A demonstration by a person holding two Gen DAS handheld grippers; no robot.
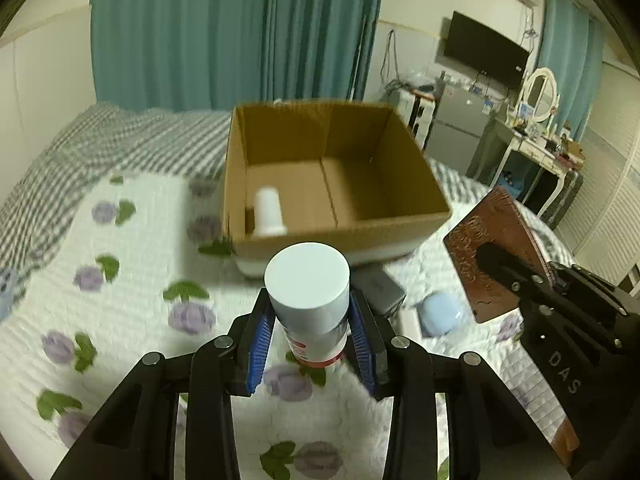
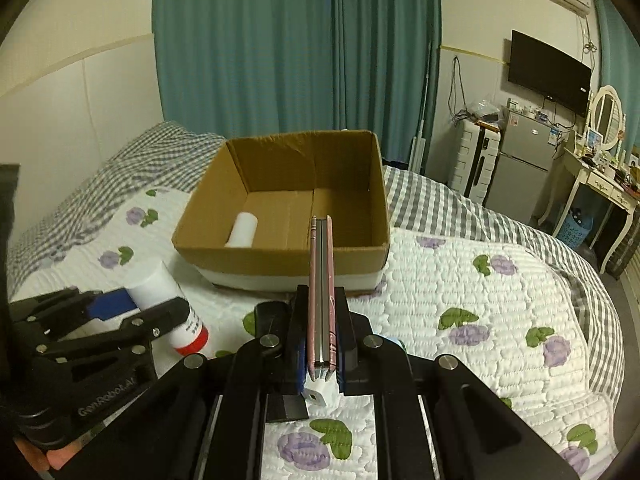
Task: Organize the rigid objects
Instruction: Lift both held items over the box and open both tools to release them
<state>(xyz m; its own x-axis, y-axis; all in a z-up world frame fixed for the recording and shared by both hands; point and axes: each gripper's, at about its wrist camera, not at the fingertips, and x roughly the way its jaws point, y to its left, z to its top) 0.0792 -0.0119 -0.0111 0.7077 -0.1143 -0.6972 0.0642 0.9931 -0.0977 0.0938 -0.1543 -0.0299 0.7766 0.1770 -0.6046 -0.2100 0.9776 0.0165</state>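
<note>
My left gripper (image 1: 310, 332) is shut on a white bottle with a red base (image 1: 310, 308), held above the quilt just in front of the open cardboard box (image 1: 340, 236). The bottle also shows in the right wrist view (image 2: 168, 300). My right gripper (image 2: 320, 320) is shut on a thin brown notebook (image 2: 320, 288), held edge-on in front of the box (image 2: 280, 256); in the left wrist view its embossed cover (image 1: 492, 256) shows at the right. A white cylinder (image 1: 269, 211) lies inside the box at its left, also visible in the right wrist view (image 2: 241, 230).
On the flowered quilt (image 1: 120, 280) lie a grey flat case (image 1: 378, 286) and a light blue round object (image 1: 440, 314) between the grippers. A small white block (image 2: 318, 394) lies under my right gripper. A fridge (image 2: 520, 168) and dressing table (image 2: 600, 184) stand beyond the bed.
</note>
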